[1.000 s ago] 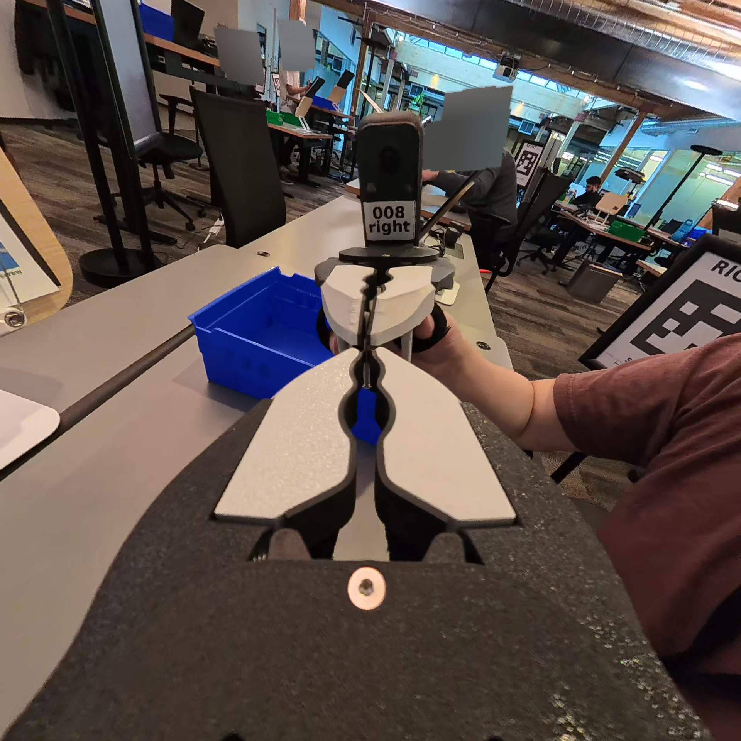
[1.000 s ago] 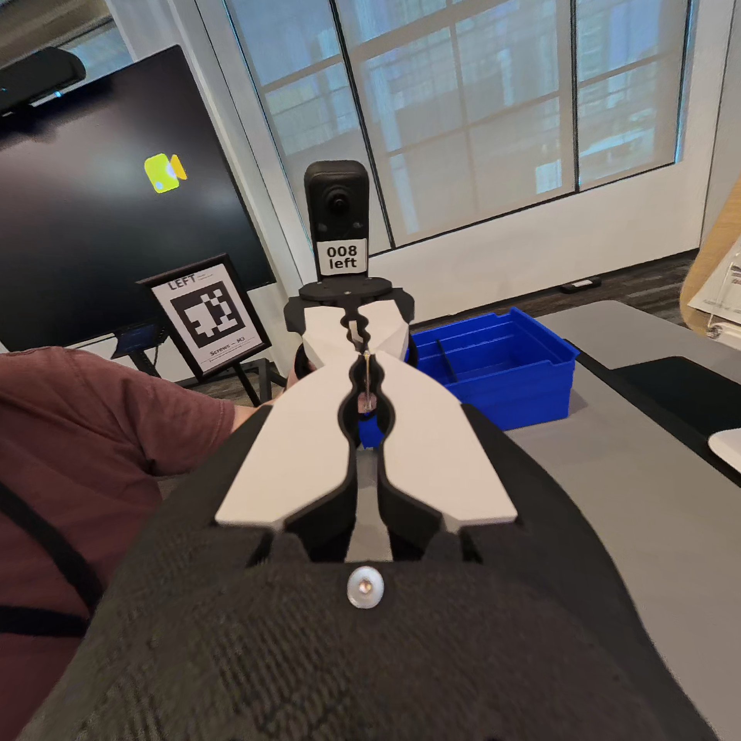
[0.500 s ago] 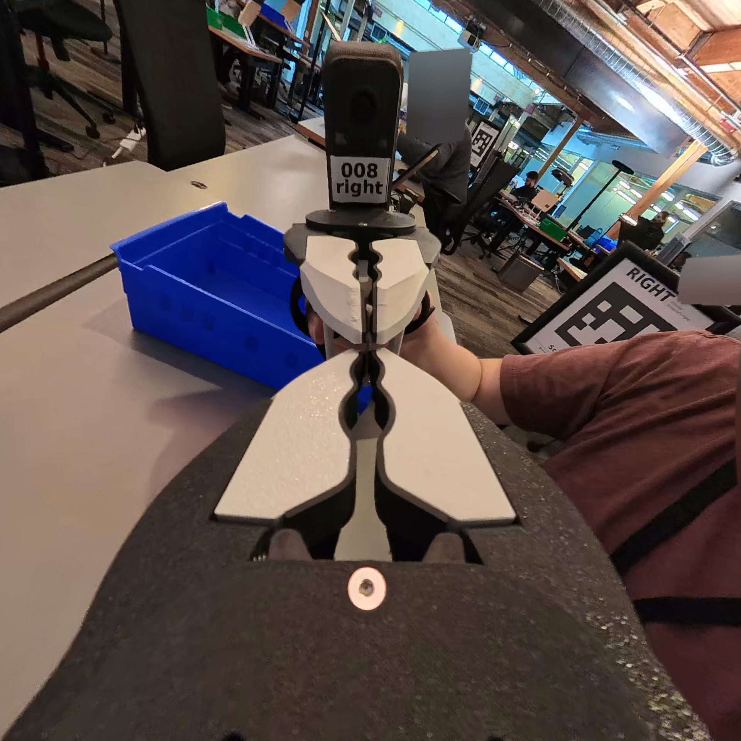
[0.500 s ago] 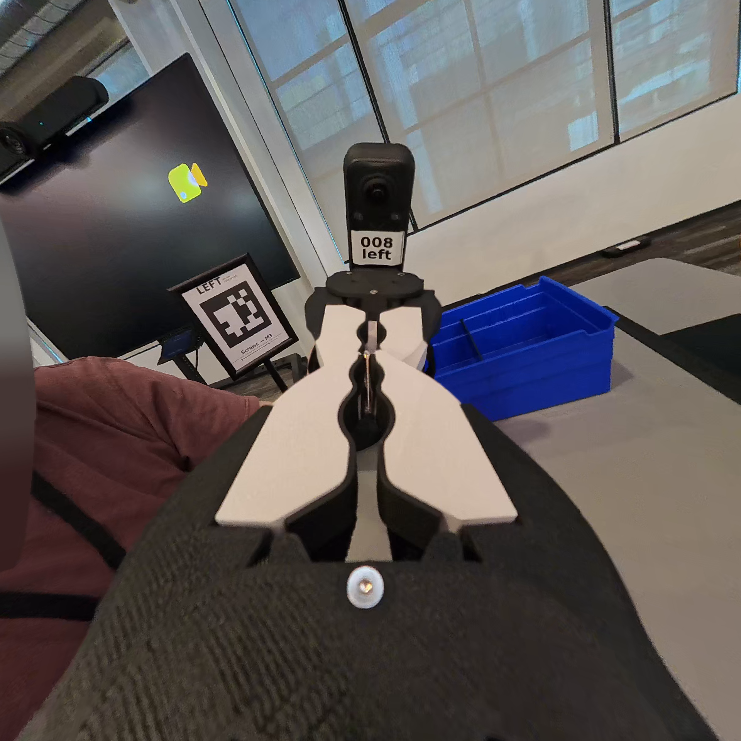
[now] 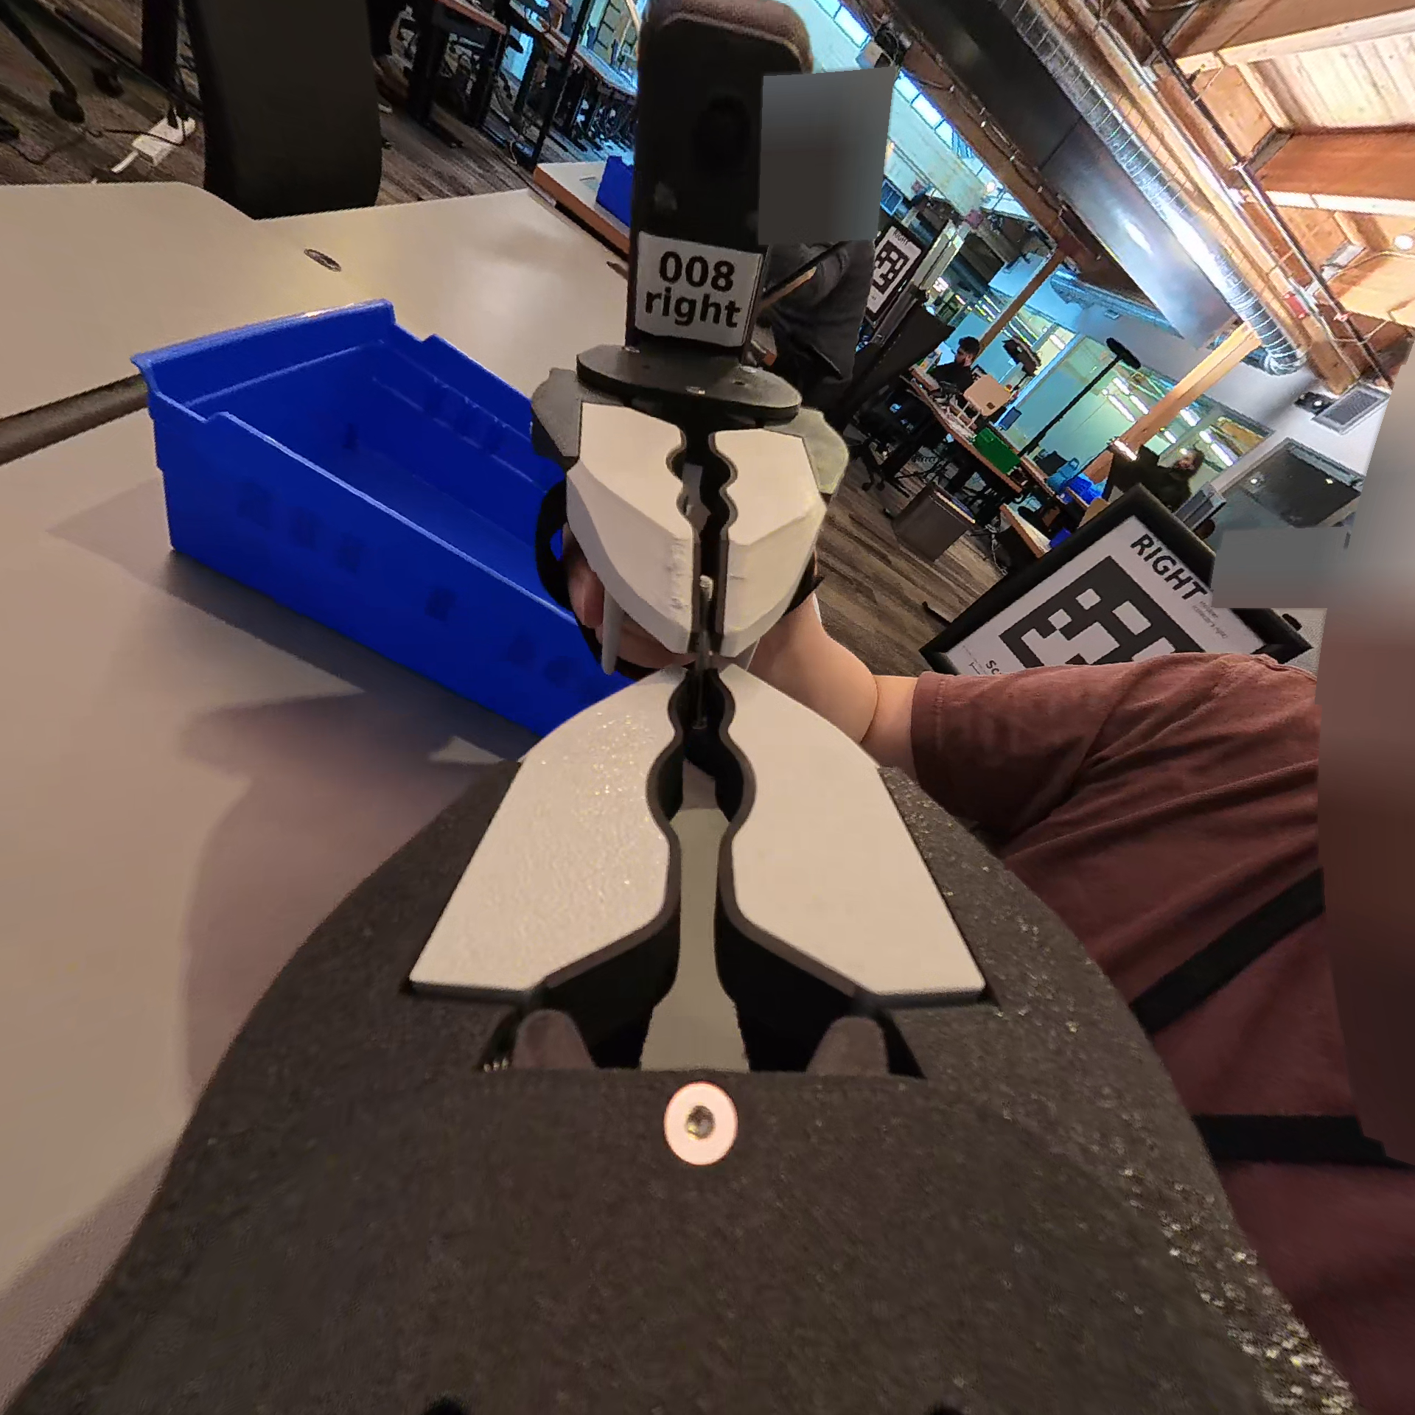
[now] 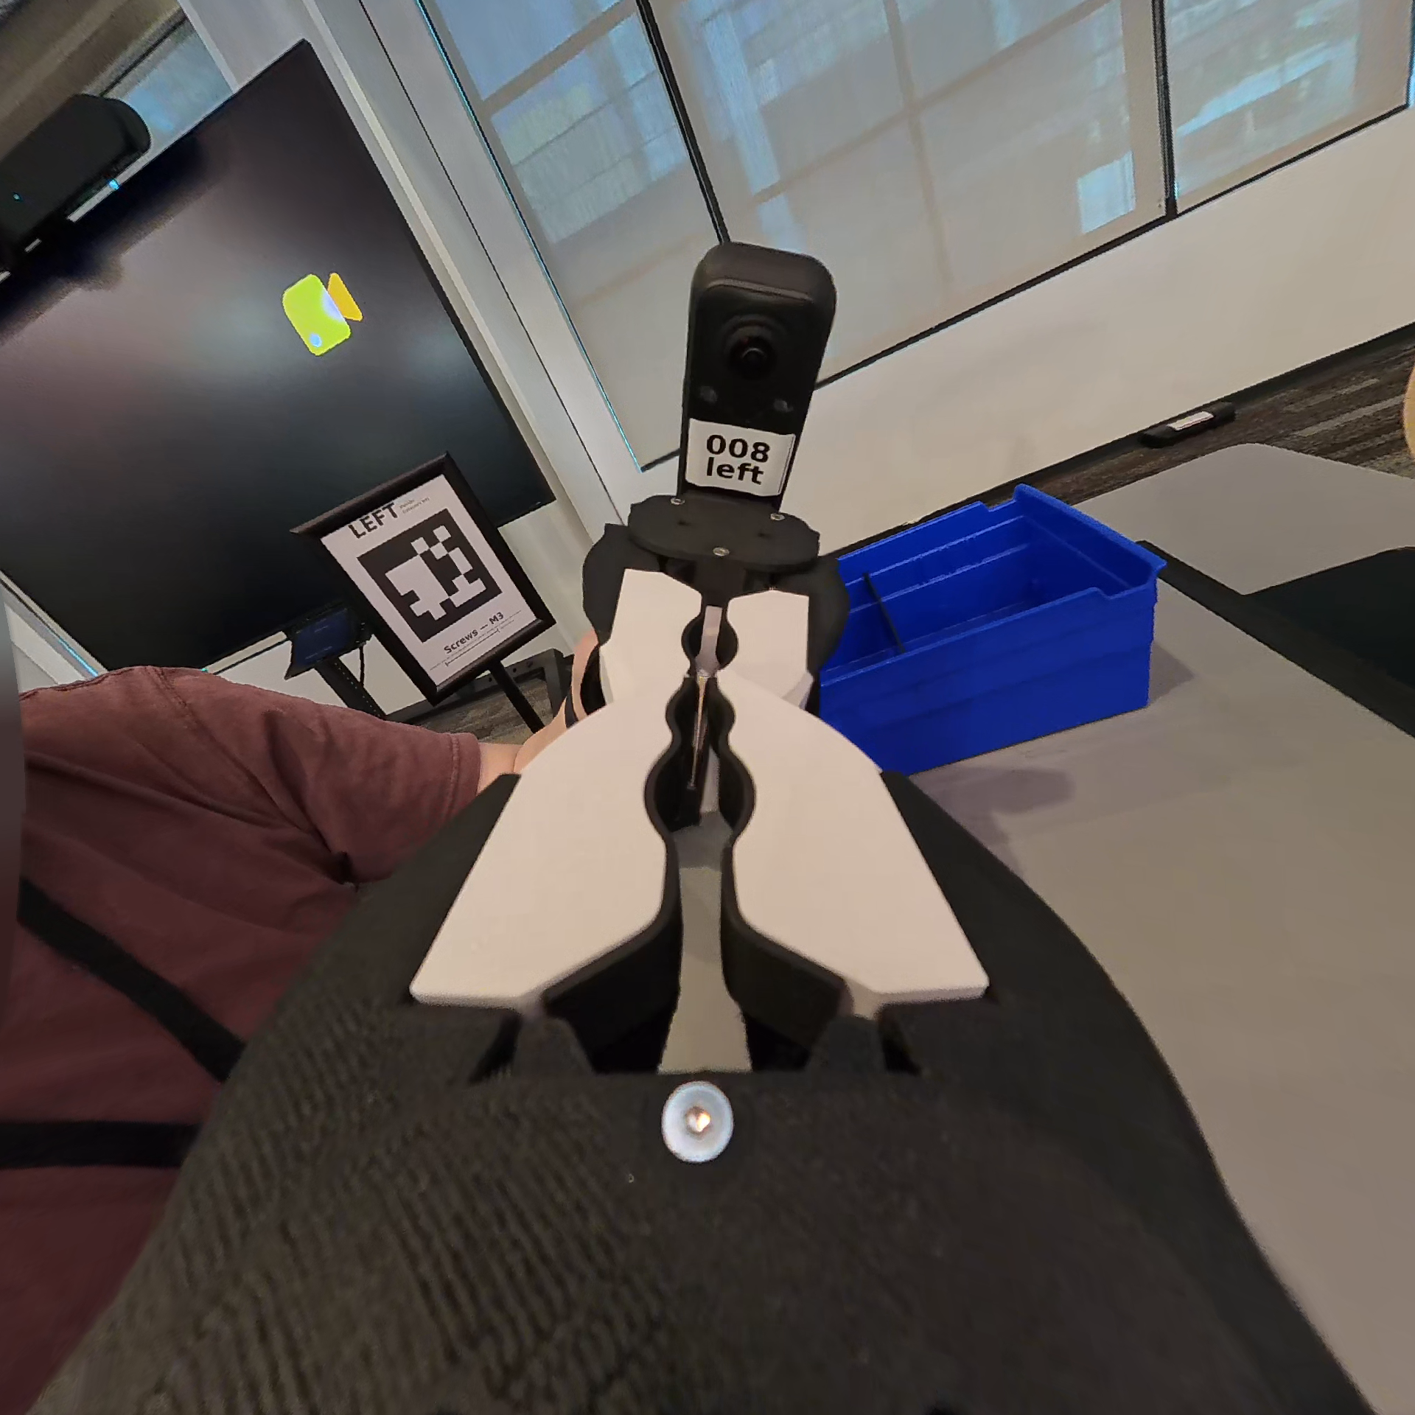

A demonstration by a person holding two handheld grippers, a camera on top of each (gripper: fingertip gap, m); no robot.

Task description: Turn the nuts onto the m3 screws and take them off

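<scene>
Grey table (image 5: 191,766) carries a blue bin (image 5: 344,490) behind both grippers, which meet tip to tip above it. Right gripper (image 6: 700,693) pinches a thin screw (image 6: 698,735); left gripper (image 5: 700,678) is closed on its far end.

Open-plan office: grey tabletop (image 5: 191,804); large windows (image 6: 919,191) over a white wall; dark wall screen (image 6: 191,383); timber ceiling beams (image 5: 1302,115); dark wood floor (image 5: 865,566); distant desks (image 5: 988,459).
</scene>
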